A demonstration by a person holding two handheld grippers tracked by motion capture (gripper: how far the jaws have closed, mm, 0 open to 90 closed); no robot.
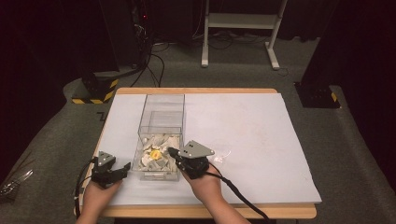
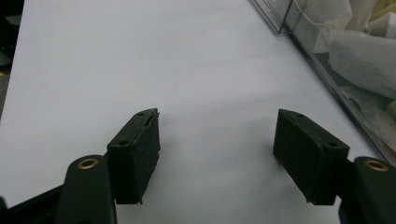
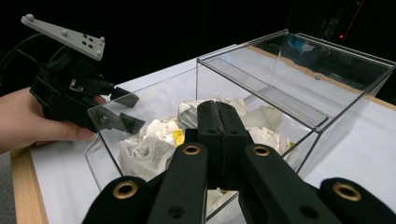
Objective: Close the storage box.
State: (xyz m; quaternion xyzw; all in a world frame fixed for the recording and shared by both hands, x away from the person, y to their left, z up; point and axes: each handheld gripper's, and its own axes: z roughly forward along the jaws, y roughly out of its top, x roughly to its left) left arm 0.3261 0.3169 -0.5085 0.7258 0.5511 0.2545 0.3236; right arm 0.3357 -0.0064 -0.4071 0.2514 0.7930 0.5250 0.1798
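Black jaws of the right gripper [image 3: 219, 140] rise from the bottom centre of the right gripper view, pressed flat together with nothing visible between them, poised at the near rim of the clear plastic box [image 3: 299, 116]. Inside the box, in the middle of that frame, lie crumpled white tea bags [image 3: 149, 144], one showing a yellow tag [image 3: 178, 136]. In the high view the box sits left of centre on the white table cover [image 1: 261, 140], the right gripper [image 1: 173, 153] at its lower right edge and the left gripper [image 1: 125, 167] at the lower left, just beside the box. The left gripper's jaws stand apart and empty over bare cover, the box wall at the upper right of its own view. The step in hand looks like fetching a tea bag out of the box. To do it well, the right jaws should part before dipping in, come down over a single bag near the top of the heap, and pinch its paper body rather than a loose string, while the left gripper could steady the box wall so it does not slide.
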